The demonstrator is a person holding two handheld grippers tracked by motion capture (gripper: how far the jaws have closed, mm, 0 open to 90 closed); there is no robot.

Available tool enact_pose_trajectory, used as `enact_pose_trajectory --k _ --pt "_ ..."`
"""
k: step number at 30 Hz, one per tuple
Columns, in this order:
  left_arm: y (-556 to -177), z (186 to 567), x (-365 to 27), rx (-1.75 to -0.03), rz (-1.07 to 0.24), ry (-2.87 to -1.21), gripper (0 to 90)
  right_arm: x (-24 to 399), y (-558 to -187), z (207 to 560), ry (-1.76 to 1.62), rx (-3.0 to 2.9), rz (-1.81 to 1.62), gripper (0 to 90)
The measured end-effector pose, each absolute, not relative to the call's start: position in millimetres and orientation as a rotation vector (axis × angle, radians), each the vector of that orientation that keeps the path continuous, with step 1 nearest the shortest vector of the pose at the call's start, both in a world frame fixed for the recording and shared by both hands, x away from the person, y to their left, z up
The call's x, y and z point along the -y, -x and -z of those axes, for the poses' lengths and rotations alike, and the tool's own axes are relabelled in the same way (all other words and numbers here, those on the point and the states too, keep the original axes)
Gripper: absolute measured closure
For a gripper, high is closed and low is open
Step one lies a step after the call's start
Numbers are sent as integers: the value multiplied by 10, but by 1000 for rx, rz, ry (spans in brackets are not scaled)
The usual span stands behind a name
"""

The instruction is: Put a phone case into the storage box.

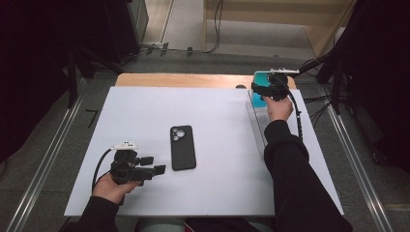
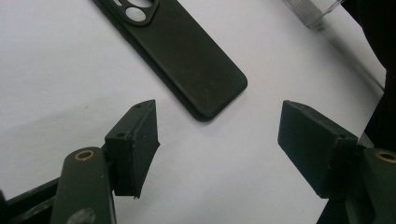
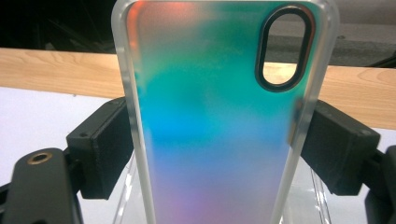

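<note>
Rainbow phone case (image 3: 215, 121) sits clamped by its long edges in your right gripper (image 3: 215, 154), held over the clear tray (image 1: 256, 123) at the table's far right. Black phone (image 1: 183, 147) lies face down mid-table w/ your left gripper (image 2: 219, 140) just beside it, jaws wide apart, nothing in them.

A clear plastic stand (image 1: 256, 126) stood just under the right claw (image 1: 261, 92), on a white sheet (image 1: 217, 193). A bare wooden table edge (image 1: 183, 79) ran just beyond that claw. A metal floor rail (image 1: 41, 169) lay well out to the left of the left claw (image 1: 153, 165).
</note>
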State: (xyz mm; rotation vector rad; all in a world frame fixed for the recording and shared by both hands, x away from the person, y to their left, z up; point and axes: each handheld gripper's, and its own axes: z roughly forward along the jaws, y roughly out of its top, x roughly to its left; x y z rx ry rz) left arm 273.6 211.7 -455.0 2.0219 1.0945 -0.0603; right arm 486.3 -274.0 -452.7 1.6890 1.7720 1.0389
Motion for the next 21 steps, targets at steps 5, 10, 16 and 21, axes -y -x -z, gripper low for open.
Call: enact_pose_trajectory --k 5,10,16,21 --pt "-2736 4550 -2118 -1094 61 -2020 291 2723 -4864 4523 -1665 -1758 -1036 147" --pt "-2734 4549 -2116 -1094 61 -2022 291 2731 -4873 4534 -1673 -1756 -1041 146" --pt "-2734 4551 -2117 -1094 61 -2022 291 2737 -4885 4576 -1686 -1774 -1032 145" --pt "-2735 4552 -2116 -1093 62 -2025 291 2736 -4887 4575 -1686 -1764 -1043 144"
